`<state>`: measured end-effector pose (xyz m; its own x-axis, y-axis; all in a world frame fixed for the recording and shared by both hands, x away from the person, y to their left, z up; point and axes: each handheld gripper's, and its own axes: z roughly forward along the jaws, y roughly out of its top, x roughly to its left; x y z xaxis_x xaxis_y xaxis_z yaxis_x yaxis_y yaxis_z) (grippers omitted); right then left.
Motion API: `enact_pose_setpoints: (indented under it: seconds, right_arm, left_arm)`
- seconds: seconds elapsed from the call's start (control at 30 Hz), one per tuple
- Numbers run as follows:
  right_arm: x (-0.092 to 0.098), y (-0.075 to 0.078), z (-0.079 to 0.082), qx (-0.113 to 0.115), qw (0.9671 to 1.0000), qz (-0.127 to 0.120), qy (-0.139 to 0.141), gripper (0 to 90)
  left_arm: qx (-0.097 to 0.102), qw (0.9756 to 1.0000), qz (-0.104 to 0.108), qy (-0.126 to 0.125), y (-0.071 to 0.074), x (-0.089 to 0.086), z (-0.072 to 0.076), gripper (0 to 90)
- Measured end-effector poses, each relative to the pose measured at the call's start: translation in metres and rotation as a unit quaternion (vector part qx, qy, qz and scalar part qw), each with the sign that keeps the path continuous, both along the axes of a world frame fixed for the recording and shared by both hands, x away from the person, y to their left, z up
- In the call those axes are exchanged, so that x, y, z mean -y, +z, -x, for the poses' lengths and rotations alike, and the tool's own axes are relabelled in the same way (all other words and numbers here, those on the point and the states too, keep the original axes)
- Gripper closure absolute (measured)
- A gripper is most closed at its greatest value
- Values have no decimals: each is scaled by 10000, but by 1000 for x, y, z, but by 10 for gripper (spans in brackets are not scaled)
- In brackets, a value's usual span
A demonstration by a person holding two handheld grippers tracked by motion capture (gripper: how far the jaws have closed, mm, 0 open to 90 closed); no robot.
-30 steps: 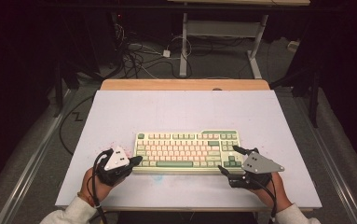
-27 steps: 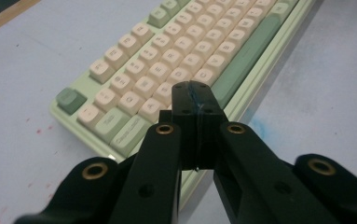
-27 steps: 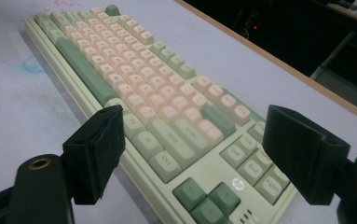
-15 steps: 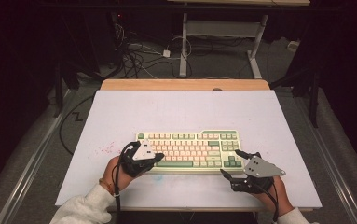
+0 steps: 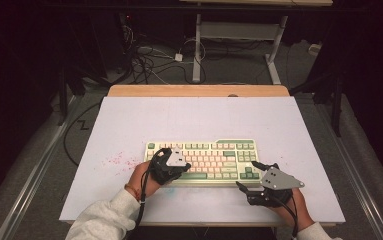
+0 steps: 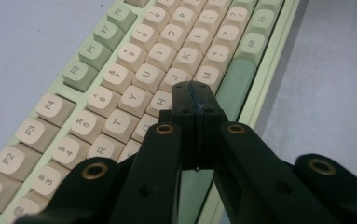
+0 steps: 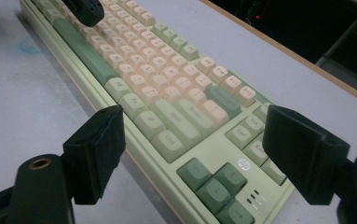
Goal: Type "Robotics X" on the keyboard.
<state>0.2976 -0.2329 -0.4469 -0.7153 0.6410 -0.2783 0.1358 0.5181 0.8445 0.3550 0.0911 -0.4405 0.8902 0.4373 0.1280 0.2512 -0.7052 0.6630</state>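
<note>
As seen from the high view, the keyboard [image 5: 202, 161] lay flat on the white table [image 5: 199, 120], toward the near edge and slightly right of centre, with its long side running left to right. The left gripper [image 5: 175, 165] sat over the left part of the keyboard, its tips above the cream keys, held by the left hand [image 5: 144, 181] in a pale sleeve [image 5: 101, 220]. The right gripper [image 5: 251, 175] was just off the near right corner of the keyboard, with its grey plate [image 5: 278, 178] facing up. A patch of red specks [image 5: 115, 161] marked the table left of the keyboard.

In the left gripper view, the two black jaws were pressed together with nothing between them. The joined tips of the left gripper [image 6: 195, 93] stood over the letter rows of the keyboard [image 6: 120, 88], near the H, J and N keys; whether they touched a key could not be told. The long green bar [image 6: 234, 86] ran just right of the tips.

In the right gripper view, the jaws were spread wide and held nothing. The right gripper [image 7: 209, 140] framed the right end of the keyboard [image 7: 167, 93], with the dark green arrow keys [image 7: 216, 184] near and between the jaws. The left gripper [image 7: 85, 9] appeared at the far end, over the keys.
</note>
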Motion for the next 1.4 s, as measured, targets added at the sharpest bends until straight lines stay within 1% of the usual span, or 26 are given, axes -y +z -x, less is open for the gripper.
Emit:
enact_pose_setpoints:
  seconds: [0.13,0.2,0.3,0.33,0.37,0.4,0.43,0.47,0.5,0.53,0.57,0.6,0.63,0.7,0.73,0.97,1.03,1.1,1.13,1.17,1.2,1.23,1.3,1.37,1.4]
  right_arm:
    - [0,-1,0,-12,10000,14,3,218]
    - [0,-1,0,-4,10000,35,10,218]
    - [-1,-1,0,-8,10000,51,24,218]
    - [-1,-1,0,-15,10000,42,27,218]
    - [-1,-1,0,-23,10000,31,39,214]
    - [-1,-2,0,-31,10000,23,39,212]
    - [-1,-2,0,-32,10000,26,42,212]
    - [-1,-1,0,-34,10000,27,47,211]
    - [-1,-1,0,-31,10000,27,52,211]
    - [-1,-1,0,-31,10000,27,52,211]
    - [-1,-1,0,-20,10000,36,58,211]
    - [-1,-1,0,-9,10000,39,69,211]
    - [-1,-1,0,-4,10000,37,65,211]
    - [-1,0,0,-4,10000,29,59,211]
    - [-1,0,0,1,10000,30,59,212]
    - [0,0,1,18,10000,39,52,212]
    - [0,1,1,28,10000,49,41,212]
    - [0,1,1,23,10000,45,37,212]
    - [0,1,1,21,10000,43,39,212]
    - [0,1,0,24,10000,50,44,212]
    - [0,1,0,27,10000,51,40,212]
    - [0,1,0,23,10000,48,33,213]
    - [0,1,0,22,10000,59,26,214]
    - [0,1,1,26,10000,53,31,213]
    - [0,1,1,25,10000,51,31,214]
  left_arm:
    - [-30,10000,-91,28,-3,4,-3,872]
    - [-37,10000,-75,50,-4,4,-3,871]
    - [-34,9999,-112,48,-5,6,-4,872]
    - [-69,9997,-251,7,-8,8,-4,872]
    - [-69,9997,-251,7,-8,8,-4,872]
    - [-40,9994,-346,6,-10,9,-3,873]
    - [-45,9995,-297,43,-11,9,-3,872]
    - [-52,9995,-292,46,-10,9,-3,872]
    - [-28,9995,-300,34,-9,9,-3,872]
    - [-3,9997,-258,34,-9,8,-2,872]
    - [18,9998,-172,61,-7,6,-2,872]
    - [89,9998,-144,78,-4,4,-1,872]
    - [89,9998,-144,78,-4,4,-1,872]
    - [160,9998,4,84,2,-1,0,871]
    - [160,9998,4,84,2,-1,0,872]
    - [326,9991,204,183,8,-11,2,868]
    - [420,9987,203,225,9,-14,3,818]
    - [494,9981,277,230,10,-18,5,817]
    - [577,9976,300,245,11,-20,6,816]
    - [607,9972,333,271,11,-21,7,778]
    - [647,9969,349,281,11,-23,8,774]
    - [711,9965,350,283,12,-24,8,713]
    - [787,9958,357,313,12,-27,10,670]
    - [874,9952,305,319,12,-28,11,572]
    - [882,9951,299,324,11,-29,11,559]
